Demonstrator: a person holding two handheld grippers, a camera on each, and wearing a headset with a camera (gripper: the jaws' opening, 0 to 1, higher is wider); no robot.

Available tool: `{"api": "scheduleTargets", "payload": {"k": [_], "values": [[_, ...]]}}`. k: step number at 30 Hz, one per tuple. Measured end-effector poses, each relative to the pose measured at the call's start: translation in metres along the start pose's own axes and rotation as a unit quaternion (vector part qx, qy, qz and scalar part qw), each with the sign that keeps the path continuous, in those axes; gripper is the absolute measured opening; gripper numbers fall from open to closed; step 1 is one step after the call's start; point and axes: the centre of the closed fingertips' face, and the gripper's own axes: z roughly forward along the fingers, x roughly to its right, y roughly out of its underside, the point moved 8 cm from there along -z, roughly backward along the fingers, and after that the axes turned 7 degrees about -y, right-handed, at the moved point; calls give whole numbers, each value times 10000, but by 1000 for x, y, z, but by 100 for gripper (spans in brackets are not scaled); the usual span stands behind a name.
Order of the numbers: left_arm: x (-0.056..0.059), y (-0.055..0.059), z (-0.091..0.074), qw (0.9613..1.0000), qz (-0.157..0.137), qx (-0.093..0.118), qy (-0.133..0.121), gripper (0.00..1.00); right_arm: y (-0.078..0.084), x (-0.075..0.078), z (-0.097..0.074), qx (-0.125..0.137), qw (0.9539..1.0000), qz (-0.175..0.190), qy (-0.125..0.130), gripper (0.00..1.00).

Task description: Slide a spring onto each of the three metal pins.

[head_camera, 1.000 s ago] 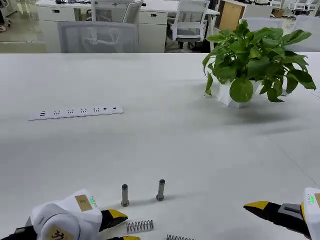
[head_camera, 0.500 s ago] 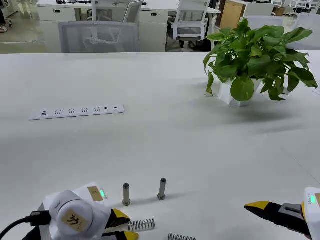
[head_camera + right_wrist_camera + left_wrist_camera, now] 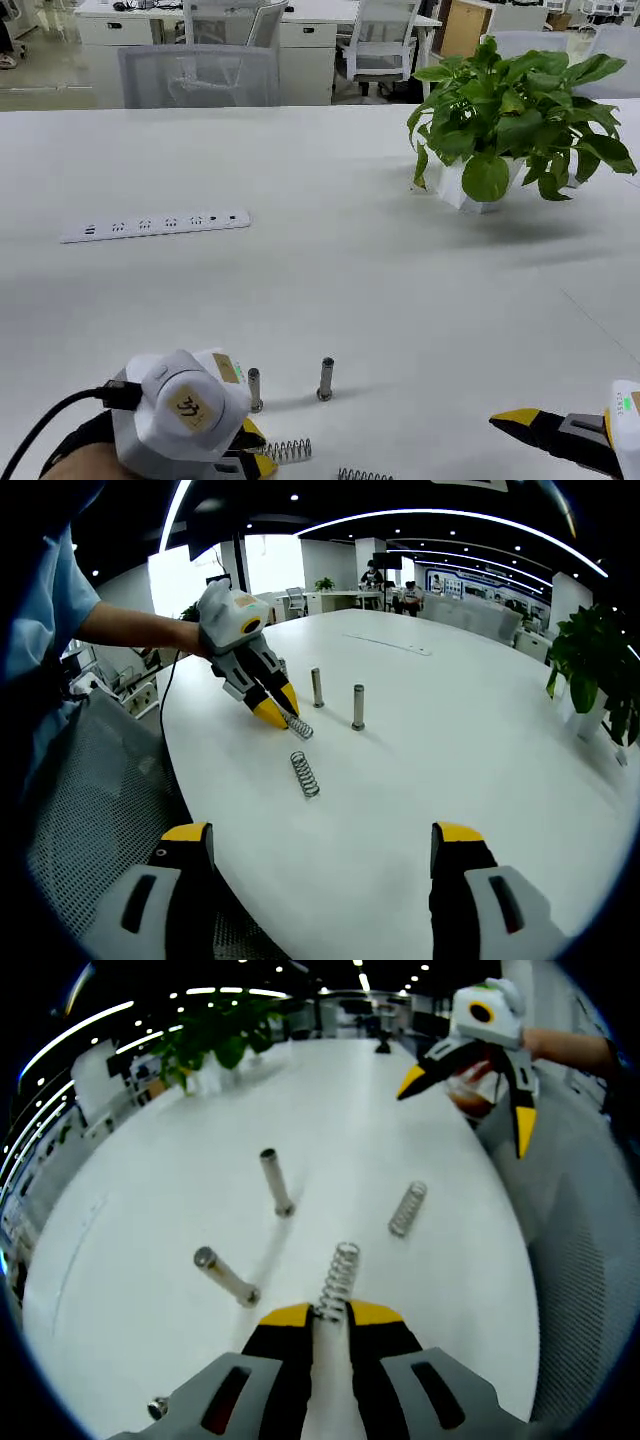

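Observation:
Two metal pins [image 3: 254,388] [image 3: 325,378] stand upright near the table's front edge. One spring [image 3: 288,450] lies just in front of them, and my left gripper [image 3: 254,461] is shut on its near end. In the left gripper view the spring [image 3: 338,1278] runs out from between the yellow fingertips [image 3: 290,1315], with the pins [image 3: 275,1182] [image 3: 225,1277] beyond. A second spring [image 3: 362,474] [image 3: 304,774] lies loose to the right. My right gripper [image 3: 320,832] is open and empty at the front right [image 3: 520,420], well apart from the pins [image 3: 358,707].
A potted green plant [image 3: 515,110] stands at the back right. A white power strip [image 3: 155,224] lies at the back left. Office chairs [image 3: 198,72] and desks stand beyond the table's far edge. Bare white tabletop [image 3: 330,290] stretches between.
My left gripper has moved forward to the spring and its jaws have gone from open to shut on the spring's end. The right gripper has stayed where it was.

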Motion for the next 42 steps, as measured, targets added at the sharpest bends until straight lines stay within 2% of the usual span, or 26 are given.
{"api": "scheduleTargets", "payload": {"k": [8, 13, 16, 21, 25, 27, 34, 42], "values": [[-1, -4, 1, 9992, 287, -227, 134, 13, 1, -1, 0, 11, 10000, 38, 7, 90], [0, -8, 2, 9972, 585, -423, 202, 12, 0, -3, 1, 25, 10000, 53, -13, 90], [0, -8, 1, 9969, 599, -465, 191, 12, -1, -4, 2, 27, 10000, 50, -32, 90], [1, -4, -1, 9984, 404, -388, 80, 11, -2, -5, 3, 69, 10000, 62, -36, 89], [3, 3, -4, 9998, -103, -160, -113, 11, -4, -5, 4, 90, 9999, 83, -57, 88], [5, 7, -7, 9992, -340, -50, -208, 11, -5, -6, 5, 98, 9999, 96, -76, 88], [14, 20, -15, 9955, -803, 291, -402, 11, -11, -6, 10, 162, 9997, 107, -142, 88], [27, 33, -27, 9929, -912, 479, -597, 11, -28, -13, 22, 387, 9984, 177, -366, 83]]}}
